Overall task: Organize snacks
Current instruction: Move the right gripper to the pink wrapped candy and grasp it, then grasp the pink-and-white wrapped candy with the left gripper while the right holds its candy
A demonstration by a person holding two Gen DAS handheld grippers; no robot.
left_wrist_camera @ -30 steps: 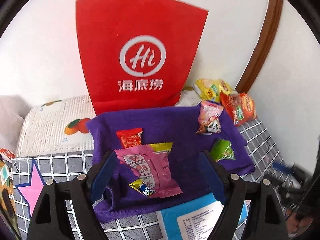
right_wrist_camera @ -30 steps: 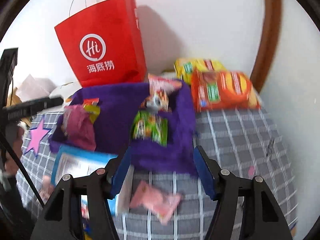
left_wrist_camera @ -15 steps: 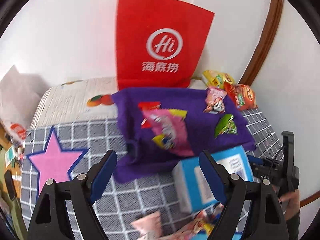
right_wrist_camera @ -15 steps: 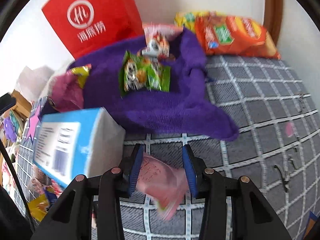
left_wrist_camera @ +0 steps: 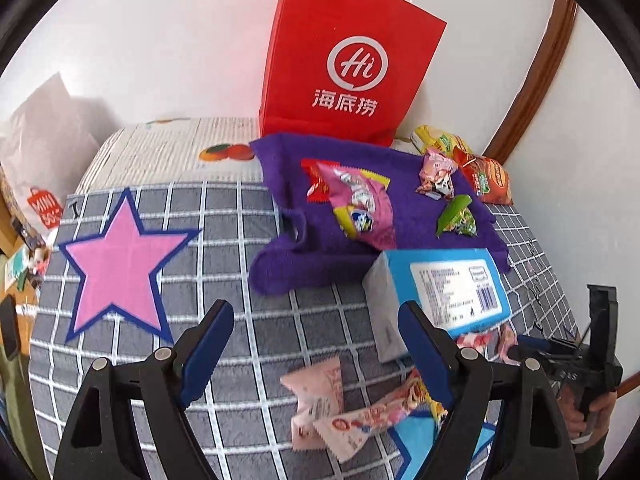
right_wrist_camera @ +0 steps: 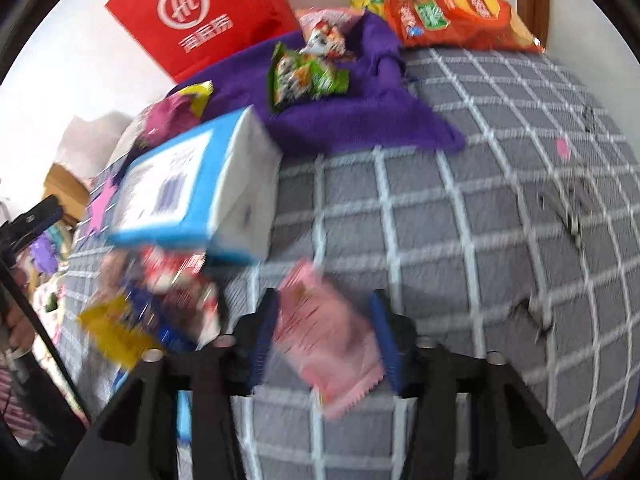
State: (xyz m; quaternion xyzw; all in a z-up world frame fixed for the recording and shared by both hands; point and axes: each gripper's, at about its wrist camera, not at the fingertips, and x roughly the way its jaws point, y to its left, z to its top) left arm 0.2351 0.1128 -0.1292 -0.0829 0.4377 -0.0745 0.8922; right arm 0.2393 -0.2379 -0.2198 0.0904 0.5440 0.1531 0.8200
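Purple cloth spread at the back, already carrying several snacks. Pink snack packet: light, crinkly, slippery film, probably best pinched across the flat middle. Right claw now clamped on that packet, narrower than half a second ago. Left claw wide open, empty, pulled back from the cloth.

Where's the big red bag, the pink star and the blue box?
red paper bag [left_wrist_camera: 352, 60]: left wrist view, on its front by the white logo.
pink star [left_wrist_camera: 116, 264]: left wrist view, on its middle.
blue box [left_wrist_camera: 452, 288]: left wrist view, on its printed top face.
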